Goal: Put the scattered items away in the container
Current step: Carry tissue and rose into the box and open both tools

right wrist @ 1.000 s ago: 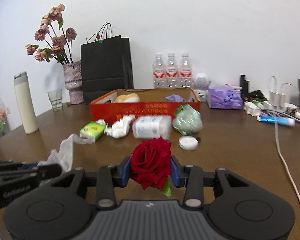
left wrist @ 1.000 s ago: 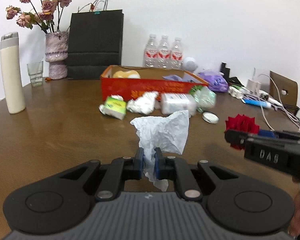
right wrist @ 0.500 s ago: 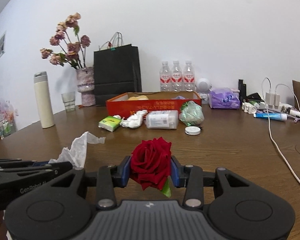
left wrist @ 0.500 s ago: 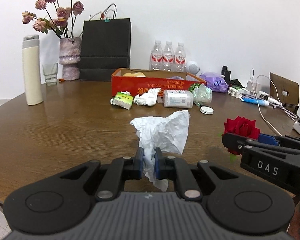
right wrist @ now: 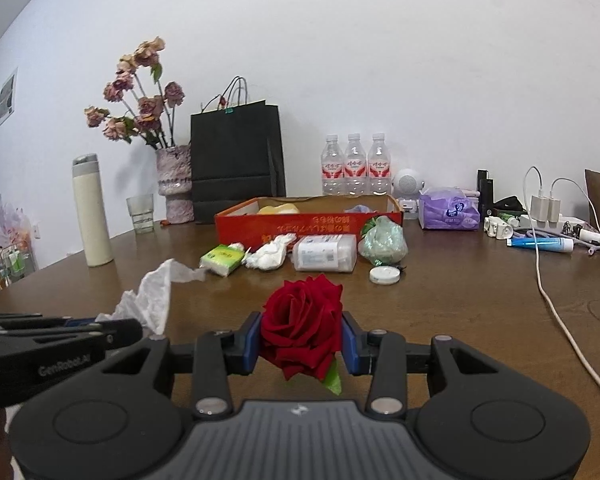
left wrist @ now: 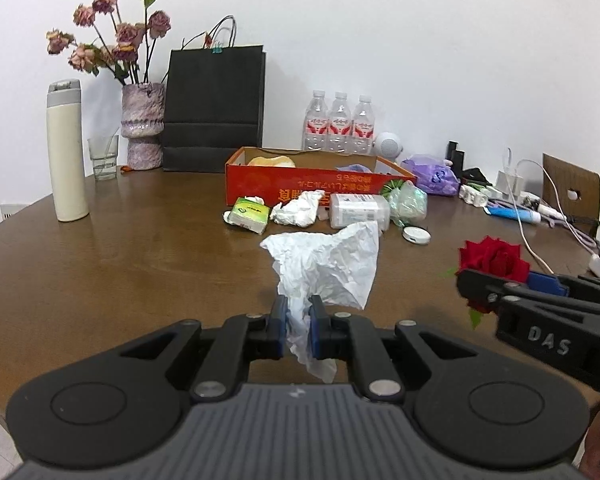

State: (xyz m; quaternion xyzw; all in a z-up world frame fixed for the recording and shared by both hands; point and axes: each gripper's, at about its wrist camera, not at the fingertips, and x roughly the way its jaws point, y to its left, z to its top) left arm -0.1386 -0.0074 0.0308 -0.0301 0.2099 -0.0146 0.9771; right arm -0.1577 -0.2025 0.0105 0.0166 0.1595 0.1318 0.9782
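Table (left wrist: pixel 100 280) and red box (right wrist: pixel 300 222) farther from both grippers now.

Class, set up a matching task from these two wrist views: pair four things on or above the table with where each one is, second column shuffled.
Things:
1. red rose
2. crumpled white tissue
3. small round white lid
4. yellow item

Places:
A. inside the red box
B. clamped in the left gripper
C. lying on the table, in front of the box
D. clamped in the right gripper

Pairs: 1-D, 2-B, 3-C, 4-A
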